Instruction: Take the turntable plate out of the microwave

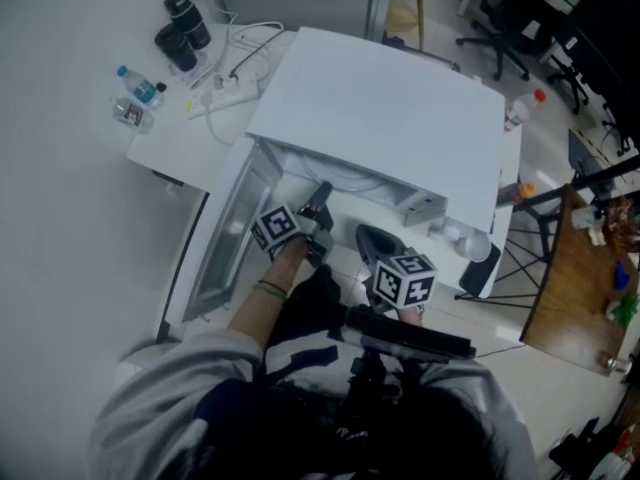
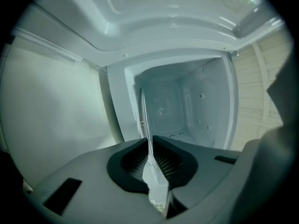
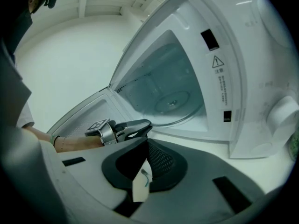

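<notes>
The white microwave [image 1: 390, 118] stands with its door [image 1: 225, 238] swung open to the left. In the right gripper view the round glass turntable plate [image 3: 173, 101] lies on the cavity floor. My left gripper [image 1: 320, 200] reaches into the cavity mouth, and its fingertips [image 3: 142, 124] sit at the plate's near rim. In the left gripper view the plate's edge [image 2: 145, 125] runs as a thin glass line straight between the closed jaws of the left gripper [image 2: 150, 146]. My right gripper [image 3: 145, 146] hangs shut and empty in front of the microwave, beside the left one.
Behind the microwave to the left, the desk holds a power strip with cables [image 1: 230, 88], water bottles [image 1: 135, 88] and a black flask [image 1: 185, 23]. A red-capped bottle [image 1: 518, 111] stands at the microwave's right. A wooden table [image 1: 580, 288] and office chairs [image 1: 500, 28] fill the right side.
</notes>
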### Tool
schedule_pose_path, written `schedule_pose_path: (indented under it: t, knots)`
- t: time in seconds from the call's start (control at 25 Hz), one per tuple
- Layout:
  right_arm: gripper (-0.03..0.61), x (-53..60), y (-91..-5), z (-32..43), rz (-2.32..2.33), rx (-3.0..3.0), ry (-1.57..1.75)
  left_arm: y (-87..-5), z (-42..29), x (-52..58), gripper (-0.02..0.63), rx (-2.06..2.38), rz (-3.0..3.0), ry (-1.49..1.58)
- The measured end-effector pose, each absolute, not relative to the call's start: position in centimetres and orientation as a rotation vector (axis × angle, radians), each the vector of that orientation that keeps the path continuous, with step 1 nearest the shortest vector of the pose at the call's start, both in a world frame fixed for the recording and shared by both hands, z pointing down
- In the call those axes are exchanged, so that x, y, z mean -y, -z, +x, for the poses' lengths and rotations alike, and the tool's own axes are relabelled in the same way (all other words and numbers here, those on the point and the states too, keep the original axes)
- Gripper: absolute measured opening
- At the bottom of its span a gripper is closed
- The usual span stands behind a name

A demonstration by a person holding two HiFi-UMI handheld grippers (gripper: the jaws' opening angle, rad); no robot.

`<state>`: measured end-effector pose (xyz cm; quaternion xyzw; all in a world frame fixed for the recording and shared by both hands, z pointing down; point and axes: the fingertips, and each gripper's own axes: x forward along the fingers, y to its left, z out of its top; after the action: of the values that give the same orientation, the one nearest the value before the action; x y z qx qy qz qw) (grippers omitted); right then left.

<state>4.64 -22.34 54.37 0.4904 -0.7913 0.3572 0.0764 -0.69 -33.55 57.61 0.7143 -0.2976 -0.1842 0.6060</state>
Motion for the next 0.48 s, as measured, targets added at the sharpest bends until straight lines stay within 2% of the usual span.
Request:
schedule_pose_path:
  t: [0.24,0.44,0.48]
  knots:
    - [-0.004,22.5,-55.5,4.5,1.470,2.337,-1.124,-58.1,-1.6,32.4,0.026,0.672,1.651,0.453]
    - [0.002,22.5,-57.8,4.0,1.431,2.312,-1.328,-58.6,-2.8,30.0,0.026,0.655,1.719,0.408]
    - [0.061,22.4,-58.3,3.9,1.420,2.305,-1.365,-58.5,-3.1,29.6,0.026,0.651,1.731,0.404]
